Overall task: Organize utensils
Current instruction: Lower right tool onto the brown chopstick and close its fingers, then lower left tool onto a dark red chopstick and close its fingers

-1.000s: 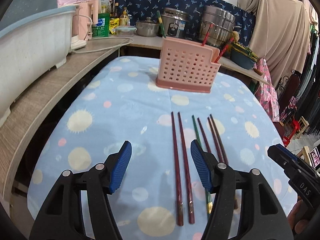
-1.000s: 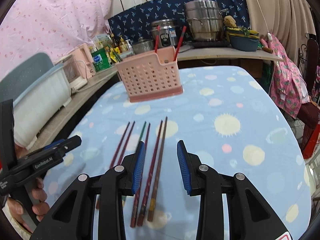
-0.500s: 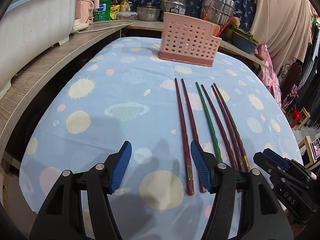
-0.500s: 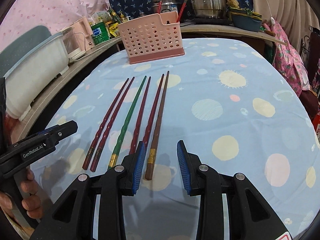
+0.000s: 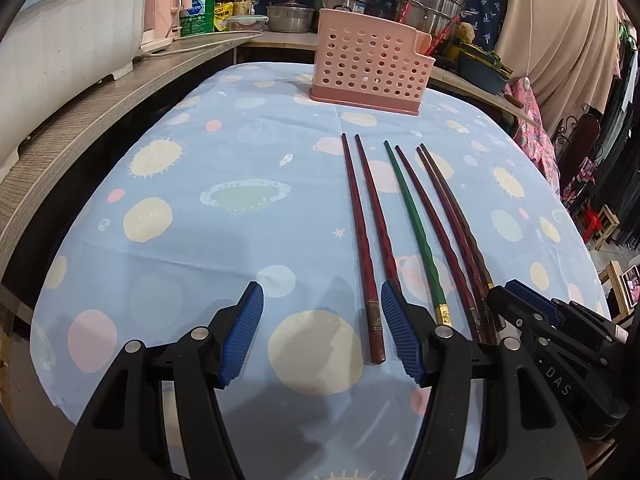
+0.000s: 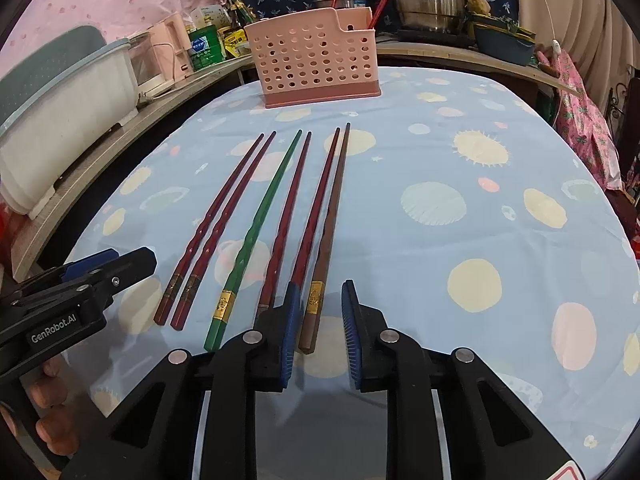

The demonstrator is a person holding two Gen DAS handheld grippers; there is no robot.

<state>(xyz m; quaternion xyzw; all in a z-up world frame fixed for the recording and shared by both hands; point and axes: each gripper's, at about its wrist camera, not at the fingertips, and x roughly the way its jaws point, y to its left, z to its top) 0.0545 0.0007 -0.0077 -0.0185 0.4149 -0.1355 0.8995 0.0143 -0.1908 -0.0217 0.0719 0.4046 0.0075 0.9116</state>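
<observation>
A: We have six chopsticks lying side by side near the middle of the table (image 6: 500, 216), thick ends toward its near edge, tips toward the pink basket (image 6: 316, 60) at the far edge. Our right gripper (image 6: 318, 334) sits over the outermost one on the right, the brown chopstick (image 6: 326, 240).

B: Its jaws are closing, with the brown stick's butt end between them, but we see a gap on both sides, so nothing is gripped yet. Our left gripper (image 5: 322, 336) stands about half open and empty; one dark red chopstick (image 5: 366, 264) lies between its fingers untouched, and its twin is partly hidden behind the right finger.

A: How will these handle, do we think?

B: Light, stiff and thin, with a lacquered look, so we judge them slippery and apt to roll or pivot in the pads. The squared thick end by the gold band (image 6: 315, 298) looks like the best hold: flat faces, more width.

A: The red neighbour lies just beside the brown one, right at our left pad.

B: Then we risk pinching two, or nudging the row. The green chopstick (image 6: 260, 224) is clear of us.
</observation>
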